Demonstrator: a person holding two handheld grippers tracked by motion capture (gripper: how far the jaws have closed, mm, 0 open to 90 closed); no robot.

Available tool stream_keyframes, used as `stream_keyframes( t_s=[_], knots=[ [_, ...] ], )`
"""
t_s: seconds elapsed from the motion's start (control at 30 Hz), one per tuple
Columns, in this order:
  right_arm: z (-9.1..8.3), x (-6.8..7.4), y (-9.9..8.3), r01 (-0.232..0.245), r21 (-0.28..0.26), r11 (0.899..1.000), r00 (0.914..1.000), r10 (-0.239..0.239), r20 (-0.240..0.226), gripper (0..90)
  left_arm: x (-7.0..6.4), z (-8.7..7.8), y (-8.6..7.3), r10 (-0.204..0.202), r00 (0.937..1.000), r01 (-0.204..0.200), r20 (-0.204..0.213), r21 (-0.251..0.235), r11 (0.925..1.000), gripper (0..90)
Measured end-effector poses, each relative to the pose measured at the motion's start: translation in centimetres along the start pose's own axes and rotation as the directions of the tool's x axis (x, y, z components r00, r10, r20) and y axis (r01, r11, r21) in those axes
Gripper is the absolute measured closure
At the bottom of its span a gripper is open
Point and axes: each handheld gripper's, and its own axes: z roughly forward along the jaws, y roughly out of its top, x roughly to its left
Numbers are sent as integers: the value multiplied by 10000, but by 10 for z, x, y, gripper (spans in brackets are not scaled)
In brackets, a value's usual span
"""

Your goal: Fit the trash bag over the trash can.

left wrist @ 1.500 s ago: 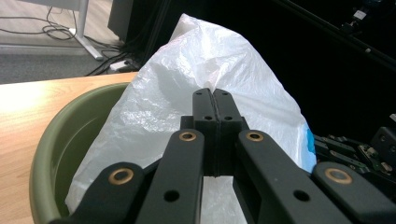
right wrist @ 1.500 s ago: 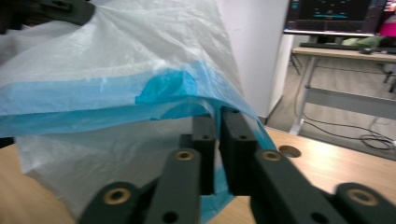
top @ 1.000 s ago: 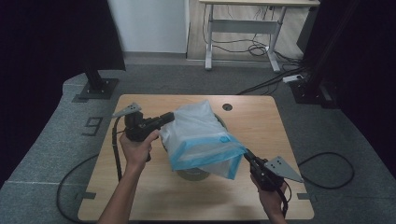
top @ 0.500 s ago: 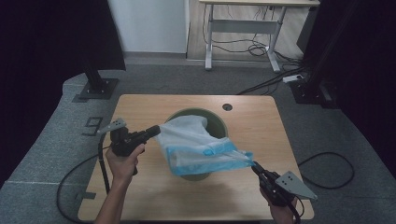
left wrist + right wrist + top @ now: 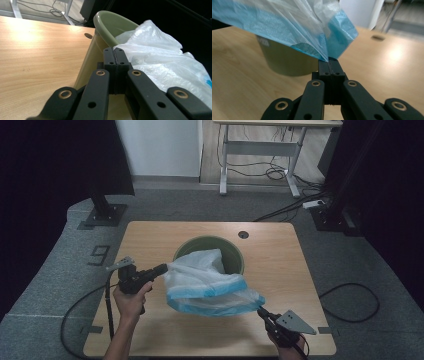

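Closest to me, the right gripper [image 5: 261, 311] sits low at the near edge of the table [image 5: 150, 235], its jaws pressed fully together on a blue-edged corner of the plastic bag [image 5: 207, 282]; the right gripper view shows the film bunched to a point right where it enters the jaws. A little farther in, the left gripper [image 5: 164, 268] is likewise clamped tight, pinching the opposite side of the bag's white film, with the person's left hand [image 5: 131, 296] wrapped around its handle.

Between the two, the bag hangs stretched and lifted off the tabletop, its blue rim sagging toward the near side. It looks feather-light, limp and slick, the sort of thing that billows and slides; I'd judge the doubled blue hem the safest place to grip, since the thin white film could slip or tear under a sharp pull.

Behind it stands the green bin [image 5: 235, 254], upright on the table. The far part of the bag drapes over its near rim and partly into its mouth; whether anything else lies inside, I cannot tell.
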Motion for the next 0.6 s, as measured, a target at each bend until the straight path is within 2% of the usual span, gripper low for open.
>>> stream_keyframes(
  t_s=[0.1,0.17,0.23,0.33,0.43,0.5,0.6],
  knots=[
    [6,4,-6,93,301,9995,9998,-88,-189,889,-2,3,1,114,9999,-114,-116,38,9999,900],
    [3,6,-5,35,287,9996,9995,-26,-324,884,-3,1,1,202,9997,-202,-163,12,9998,900],
    [-9,4,-2,-291,45,9996,9989,292,-373,774,-4,-1,1,227,9996,-228,-161,-24,9997,900],
    [-31,1,3,-716,-320,9969,9970,705,-331,712,-4,-4,1,225,9996,-226,-170,-76,9997,900],
    [-52,-5,12,-1302,-809,9882,9910,1271,-424,679,-5,-6,2,169,9998,-171,-95,-138,9998,900],
    [-61,-8,21,-1314,-1145,9847,9912,1284,-334,652,-6,-6,3,208,9997,-209,-100,-103,9997,900],
    [-62,-14,40,-1091,-1395,9842,9940,1080,-154,606,-7,-5,3,195,9998,-195,-89,-91,9998,900]
  ],
)
